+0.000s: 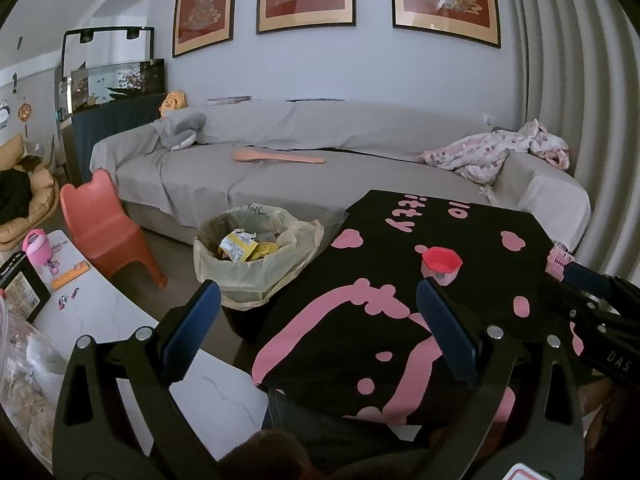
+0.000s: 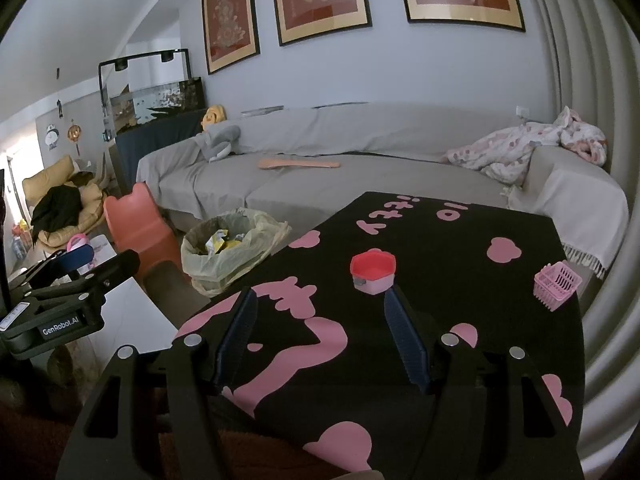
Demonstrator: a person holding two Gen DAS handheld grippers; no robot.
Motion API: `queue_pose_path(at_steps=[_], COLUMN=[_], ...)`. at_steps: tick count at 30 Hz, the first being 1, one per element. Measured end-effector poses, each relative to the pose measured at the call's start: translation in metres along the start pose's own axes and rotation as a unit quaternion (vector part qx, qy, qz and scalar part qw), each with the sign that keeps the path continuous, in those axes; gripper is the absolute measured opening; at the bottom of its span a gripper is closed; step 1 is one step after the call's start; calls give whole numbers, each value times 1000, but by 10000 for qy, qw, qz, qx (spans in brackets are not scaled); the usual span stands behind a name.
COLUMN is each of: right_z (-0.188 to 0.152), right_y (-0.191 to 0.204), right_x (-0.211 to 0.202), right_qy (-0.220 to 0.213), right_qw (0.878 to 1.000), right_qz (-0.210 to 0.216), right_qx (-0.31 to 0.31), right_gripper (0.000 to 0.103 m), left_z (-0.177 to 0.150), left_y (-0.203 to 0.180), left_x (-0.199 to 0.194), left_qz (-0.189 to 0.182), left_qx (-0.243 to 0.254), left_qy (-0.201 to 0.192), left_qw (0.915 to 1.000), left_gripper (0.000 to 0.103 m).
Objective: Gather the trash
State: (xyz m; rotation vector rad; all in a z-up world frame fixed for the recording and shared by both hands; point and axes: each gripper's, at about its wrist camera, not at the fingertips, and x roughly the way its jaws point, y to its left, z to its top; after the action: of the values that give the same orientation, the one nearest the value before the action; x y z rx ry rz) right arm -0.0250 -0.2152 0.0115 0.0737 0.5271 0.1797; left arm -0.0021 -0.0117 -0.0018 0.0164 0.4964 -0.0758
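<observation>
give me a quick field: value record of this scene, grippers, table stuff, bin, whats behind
left gripper: open, empty, above the table's left edge
right gripper: open, empty, over the cloth
table cover: black cloth with pink print
on cloth: small pink pot with red rim; pink toy basket near the right edge
trash bin: on the floor left of the table, bag-lined, yellow wrappers inside
beside bin: orange child's chair
behind: grey covered sofa with a crumpled pink blanket
</observation>
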Motion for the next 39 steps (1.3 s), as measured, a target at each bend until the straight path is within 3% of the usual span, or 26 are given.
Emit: queue_pose_path(at_steps=[39], right_z=[1], right_y=[-2], right_x=[0], right_qy=[14], right_qw=[10000], right_qz=[11], right_qx=[16], right_gripper=[63], left_z=[-3], left_y=[-1], left_x=[1], left_qz=[-30], left_qx=[-6], left_qy=[22], left_qw=[10000], left_gripper=[94])
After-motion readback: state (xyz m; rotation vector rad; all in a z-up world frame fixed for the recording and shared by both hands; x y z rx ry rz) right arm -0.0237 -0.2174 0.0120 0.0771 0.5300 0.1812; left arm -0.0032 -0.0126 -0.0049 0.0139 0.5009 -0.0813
